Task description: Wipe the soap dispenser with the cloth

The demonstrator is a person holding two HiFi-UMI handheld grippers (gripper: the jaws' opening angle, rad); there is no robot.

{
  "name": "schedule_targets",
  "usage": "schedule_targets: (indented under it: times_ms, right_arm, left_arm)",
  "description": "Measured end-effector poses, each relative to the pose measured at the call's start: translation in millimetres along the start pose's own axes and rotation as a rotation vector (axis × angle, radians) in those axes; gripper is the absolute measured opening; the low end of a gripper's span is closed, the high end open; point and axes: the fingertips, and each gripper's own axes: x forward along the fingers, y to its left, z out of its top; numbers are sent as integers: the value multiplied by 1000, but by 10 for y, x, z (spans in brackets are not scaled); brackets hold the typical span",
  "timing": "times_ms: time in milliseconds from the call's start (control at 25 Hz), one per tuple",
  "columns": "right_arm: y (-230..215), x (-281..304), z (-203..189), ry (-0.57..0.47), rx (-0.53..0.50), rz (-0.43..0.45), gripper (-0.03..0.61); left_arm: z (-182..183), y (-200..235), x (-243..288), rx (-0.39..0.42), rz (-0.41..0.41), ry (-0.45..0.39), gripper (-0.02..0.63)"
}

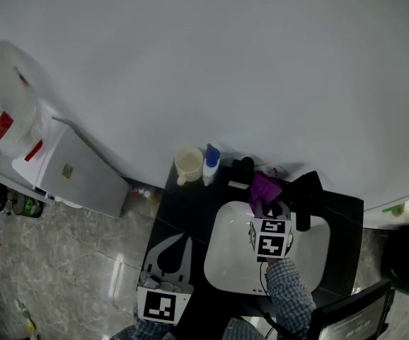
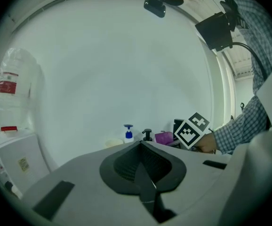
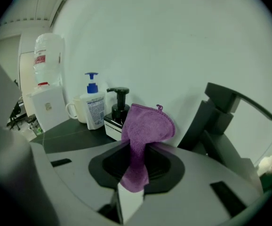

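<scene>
Both jaws closed: right gripper [image 3: 135, 167] pinches purple cloth [image 3: 148, 126], left gripper [image 2: 142, 169] holds nothing.

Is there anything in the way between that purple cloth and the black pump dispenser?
Nothing visible. The right tool is shut on the purple cloth, and the black pump dispenser stands just beyond it, its lower part hidden only by the cloth itself. The blue-topped bottle and the mug sit off to the side.
</scene>
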Motion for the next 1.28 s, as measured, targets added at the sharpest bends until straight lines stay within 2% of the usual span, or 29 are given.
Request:
schedule_targets:
  times_ms: [360, 640, 960, 1280]
  right_arm:
    - [-27, -746, 405, -156, 112, 46, 78]
    - [-108, -1274, 554, -264, 198, 2, 78]
    - [-90, -1563, 457, -292, 234, -34, 78]
    - [124, -1794, 258, -293, 252, -64, 78]
  left_arm:
    - [272, -163, 38, 51, -50, -52, 2]
    - [501, -307, 55, 54, -98, -96, 2]
    - [517, -357, -30, 56, -143, -116, 2]
    - [389, -353, -184, 77, -209, -110, 2]
